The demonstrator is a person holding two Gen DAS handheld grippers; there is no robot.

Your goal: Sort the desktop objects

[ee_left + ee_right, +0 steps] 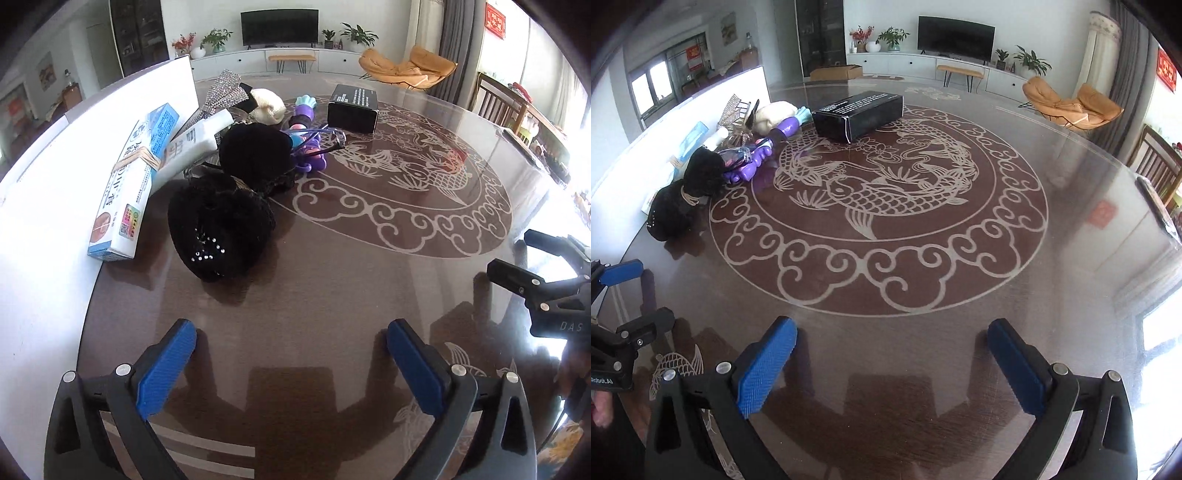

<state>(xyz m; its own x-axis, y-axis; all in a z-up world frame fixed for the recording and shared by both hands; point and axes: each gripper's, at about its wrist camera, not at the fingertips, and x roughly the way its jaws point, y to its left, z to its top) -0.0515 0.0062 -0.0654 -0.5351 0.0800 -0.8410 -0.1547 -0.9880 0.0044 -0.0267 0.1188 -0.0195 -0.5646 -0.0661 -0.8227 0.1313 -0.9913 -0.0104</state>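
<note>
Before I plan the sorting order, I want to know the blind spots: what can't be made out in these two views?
- Left wrist view: the bottom of the pile under the black fuzzy hat and the boxed tube is hidden.
- Both views: print on the black box is too small to read.
- Right wrist view: the purple toy is partly covered by the glasses.
- Left wrist view: the right gripper is cut off by the edge.

A fuzzy black hat (218, 229), a blue-and-white box (133, 184), a purple toy (310, 147) and a cream ball (267, 105) lie piled together. A black box (352, 109) sits apart, flat.
</note>
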